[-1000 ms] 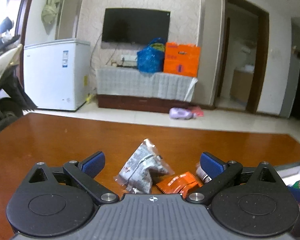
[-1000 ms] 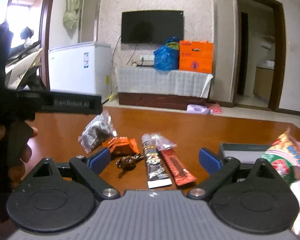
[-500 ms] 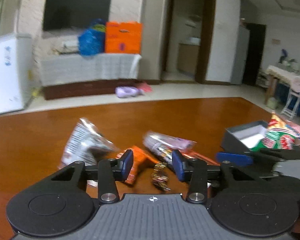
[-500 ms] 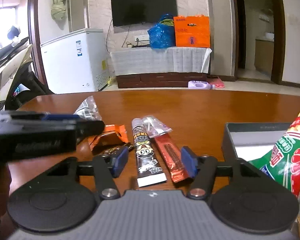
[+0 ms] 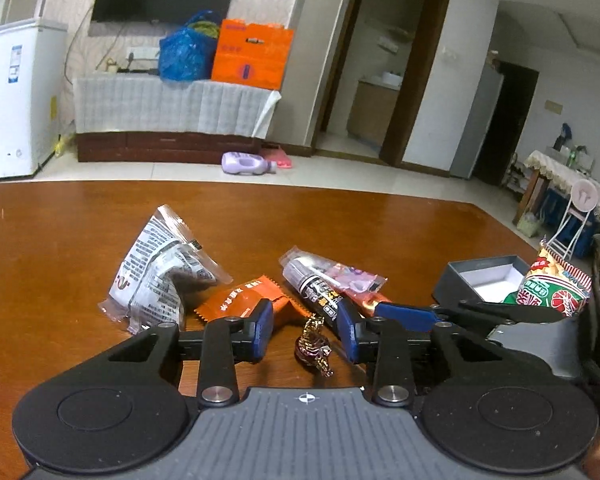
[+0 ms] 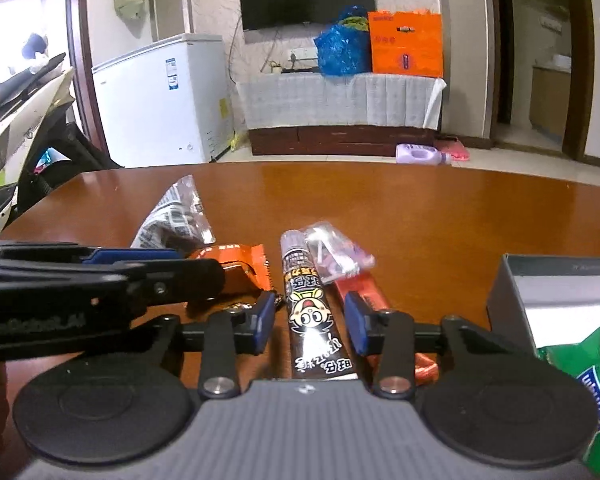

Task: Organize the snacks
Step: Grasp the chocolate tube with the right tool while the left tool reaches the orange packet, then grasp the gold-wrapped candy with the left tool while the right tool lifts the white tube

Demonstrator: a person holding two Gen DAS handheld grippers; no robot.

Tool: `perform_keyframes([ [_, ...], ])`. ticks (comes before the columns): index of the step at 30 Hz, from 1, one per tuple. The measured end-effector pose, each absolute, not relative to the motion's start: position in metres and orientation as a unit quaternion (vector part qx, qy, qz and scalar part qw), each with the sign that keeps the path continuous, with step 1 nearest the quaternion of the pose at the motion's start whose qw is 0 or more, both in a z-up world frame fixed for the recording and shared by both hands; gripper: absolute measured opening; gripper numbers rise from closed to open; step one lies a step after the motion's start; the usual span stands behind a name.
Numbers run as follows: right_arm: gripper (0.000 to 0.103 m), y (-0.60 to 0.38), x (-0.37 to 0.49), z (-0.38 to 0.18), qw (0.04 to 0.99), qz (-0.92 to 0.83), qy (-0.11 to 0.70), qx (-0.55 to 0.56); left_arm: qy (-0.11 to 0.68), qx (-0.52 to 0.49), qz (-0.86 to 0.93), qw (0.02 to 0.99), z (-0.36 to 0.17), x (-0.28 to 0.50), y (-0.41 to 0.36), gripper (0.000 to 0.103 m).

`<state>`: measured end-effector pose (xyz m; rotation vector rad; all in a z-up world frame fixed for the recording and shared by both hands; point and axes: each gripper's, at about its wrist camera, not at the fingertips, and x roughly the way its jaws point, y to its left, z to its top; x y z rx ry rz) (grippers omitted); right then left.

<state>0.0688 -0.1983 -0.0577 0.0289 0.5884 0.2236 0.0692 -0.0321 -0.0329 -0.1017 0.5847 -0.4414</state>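
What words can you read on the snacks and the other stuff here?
"旺仔": black tube snack, upside down; the rest of its print is too blurred.
White embossed lettering on the left gripper's side: too blurred to read.
Orange packet: Chinese characters, too small.
Grey crinkled packet: fine print and barcode, too small.
Green and red bag: Chinese characters, unreadable.
Orange bag and freezer label: too small.

Your black tube snack [image 6: 314, 312] shows Chinese chars, upside down: 旺旺 legible; orange packet [image 5: 240, 300] print too blurry to read.
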Motion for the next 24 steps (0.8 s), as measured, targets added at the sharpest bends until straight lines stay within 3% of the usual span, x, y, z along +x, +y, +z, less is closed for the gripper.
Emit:
perform_keyframes([
  [7, 0.029, -0.189, 0.077, -0.064, 0.944, 0.108, 0.311, -0.012, 0.294, -0.052, -0.223, 0.928, -0.037, 0.071, -0.035, 0.036],
  [24, 0.028, -0.199, 0.038, -0.061, 0.941, 0.091, 0.326, -0.011, 0.339, -0.007, -0.193, 0.921, -0.057, 0.081, -0.063, 0.037],
])
